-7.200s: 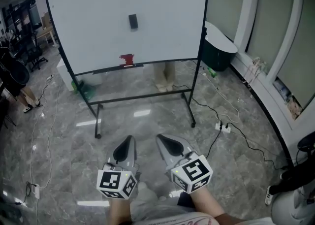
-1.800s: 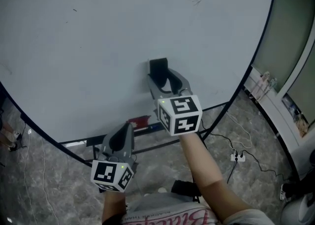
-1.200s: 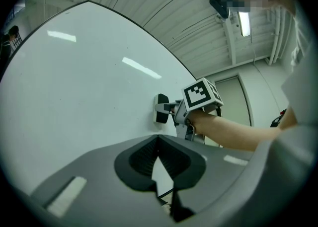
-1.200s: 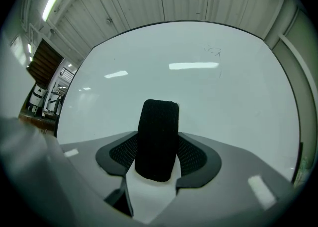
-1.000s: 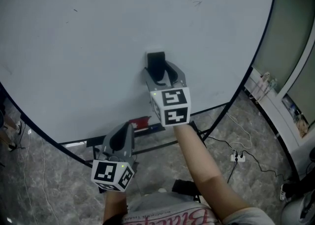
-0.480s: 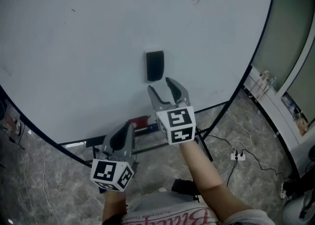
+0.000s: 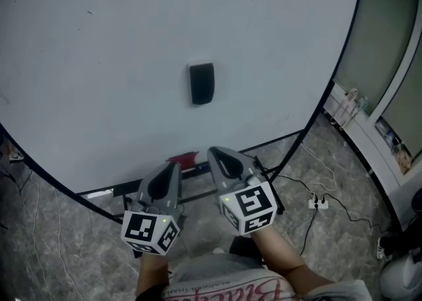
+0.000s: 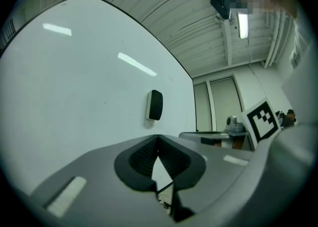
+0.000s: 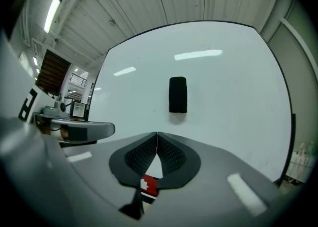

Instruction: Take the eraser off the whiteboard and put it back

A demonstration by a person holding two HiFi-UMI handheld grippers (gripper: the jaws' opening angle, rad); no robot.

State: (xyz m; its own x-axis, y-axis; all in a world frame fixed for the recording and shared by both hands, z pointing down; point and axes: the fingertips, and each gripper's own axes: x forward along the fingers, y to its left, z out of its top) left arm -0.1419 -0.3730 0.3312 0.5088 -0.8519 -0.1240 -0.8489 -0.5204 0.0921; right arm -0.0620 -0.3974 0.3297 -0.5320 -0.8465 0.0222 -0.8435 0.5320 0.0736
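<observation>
Whiteboard [image 7: 99, 62] on a stand fills the far side, with grey stone floor [image 7: 343, 188] seen at right. Eraser [image 7: 202, 83] is found stuck flat on the board, about mid-height, touched by neither tool. Right gripper [image 7: 213, 152] is held low and near, well below the eraser. Its jaws are closed tip to tip with nothing gripped; only a red item [image 7: 182, 159] at the board's lower edge is glimpsed past them. Left gripper [image 7: 174, 166] is held just beside it at left, likewise closed and empty. Progress is judged thus: the eraser is on the board and no tool is at it. Either the put-back is finished or the take-off is not begun. Nothing is held that needs placing.
</observation>
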